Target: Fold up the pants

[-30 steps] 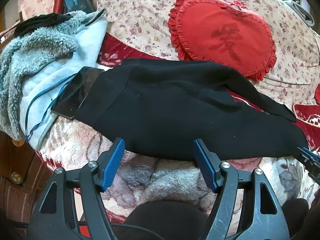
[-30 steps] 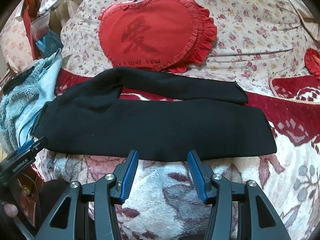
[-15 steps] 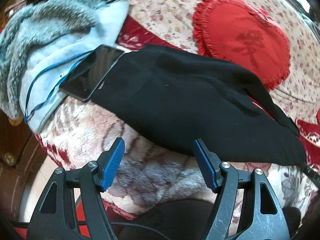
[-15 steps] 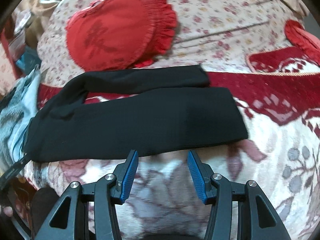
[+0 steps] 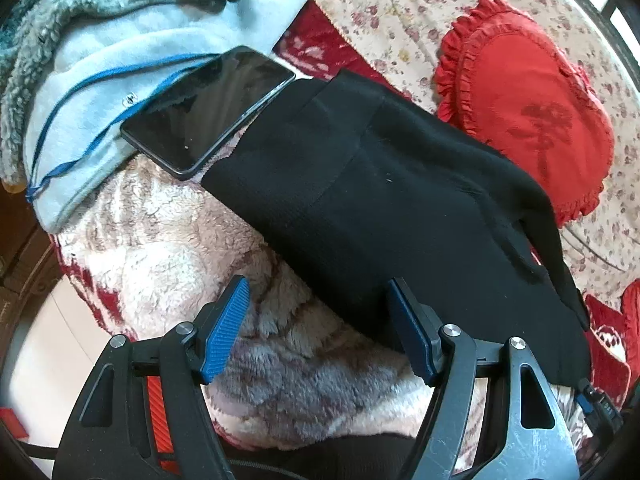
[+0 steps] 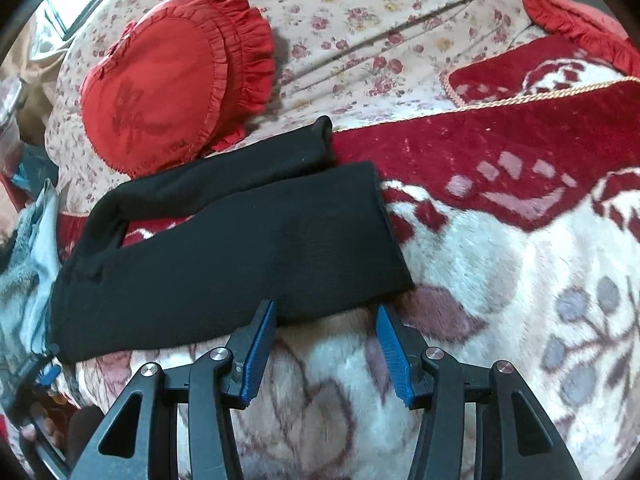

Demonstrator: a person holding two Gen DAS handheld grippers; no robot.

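Now the black pants (image 5: 384, 216) lie flat along the bed's (image 6: 500, 272) near edge, long axis running left to right. Left tongs (image 5: 316, 328) gape empty near the waistband, right tongs (image 6: 326, 340) gape empty just before the cuff end, each nearest its own end.

Black knit pants (image 5: 372, 208) flat and unfolded on the plush red-and-white blanket (image 6: 500, 280), legs side by side.
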